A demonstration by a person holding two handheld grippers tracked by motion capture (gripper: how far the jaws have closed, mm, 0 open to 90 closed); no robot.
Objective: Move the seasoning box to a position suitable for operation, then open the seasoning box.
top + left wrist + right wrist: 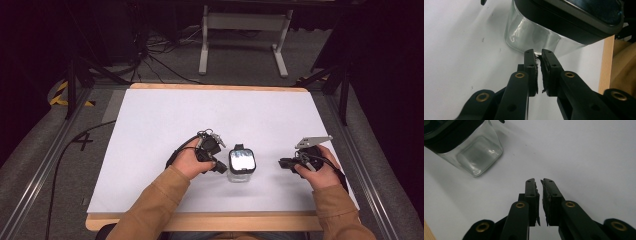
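A: Risk first. The glass jar (242, 170), square-sided with a black lid (242, 160), stands upright on the white table (165, 115), near its front edge. The left gripper (221, 167) has its tips right at the jar's wall, jaws nearly together with nothing between them. A sideways nudge from there could skate the jar across the smooth sheet or tip it; glass, so a fall matters.

B: And the lid?

A: Seated on top as far as I can tell. If a gripper pulls at it while the body is unheld, I'd judge the whole jar lifts or twists with it.

B: Positions, clock-face?

A: High view: jar at centre, left gripper at 9 o'clock, touching or just short; cannot tell which. Right gripper (283, 162) at 3 o'clock, apart, pointing toward the jar.

B: From the gripper views?

A: Left gripper (537, 51): the jar (531, 37) fills 12 to 1 o'clock, right at the tips. Right gripper (538, 180): clenched to a slit, empty; jar (474, 155) at 10 o'clock, farther off.
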